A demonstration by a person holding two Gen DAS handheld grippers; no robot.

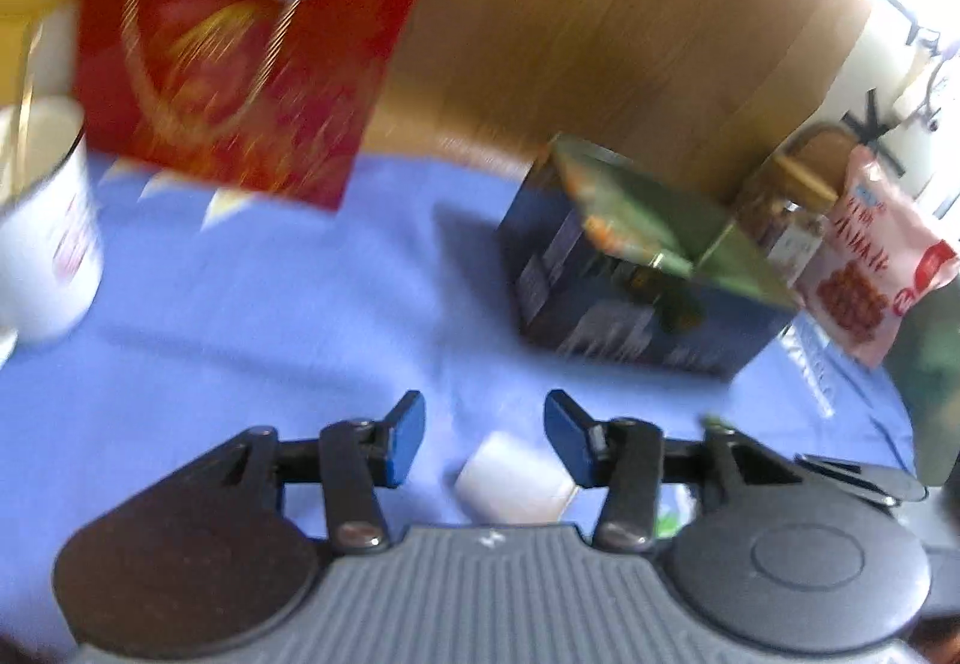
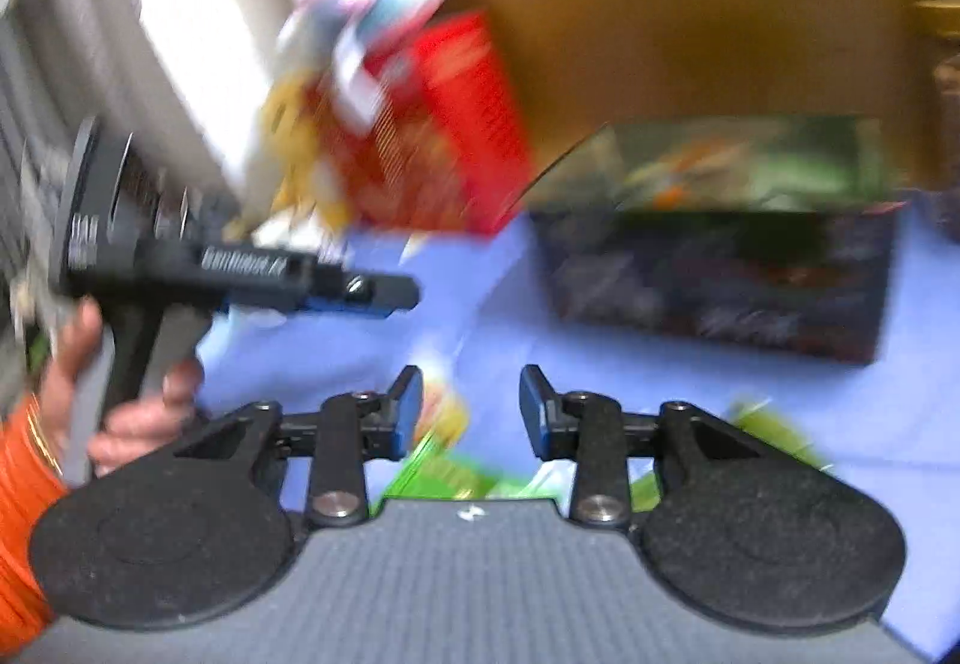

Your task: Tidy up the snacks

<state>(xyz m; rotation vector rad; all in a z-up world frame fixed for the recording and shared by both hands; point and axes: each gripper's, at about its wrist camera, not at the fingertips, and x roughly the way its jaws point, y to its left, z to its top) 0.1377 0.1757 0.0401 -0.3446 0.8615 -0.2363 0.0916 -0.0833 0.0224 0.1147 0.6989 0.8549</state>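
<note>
Left wrist view: left gripper (image 1: 485, 439) released, jaws apart, nothing between them; small white packet (image 1: 513, 478) lies on the blue cloth (image 1: 288, 316) just below the gap. Mid right, dark blue box (image 1: 630, 274) with a green lid; pink snack bag (image 1: 870, 256) at right edge. White mug (image 1: 48, 244) at left edge. Red box (image 1: 240, 52) upper left, blurred.

Right wrist view: right gripper (image 2: 471, 403) released, empty, above green packets (image 2: 444, 475). Left hand (image 2: 120, 400) at lower left.
</note>
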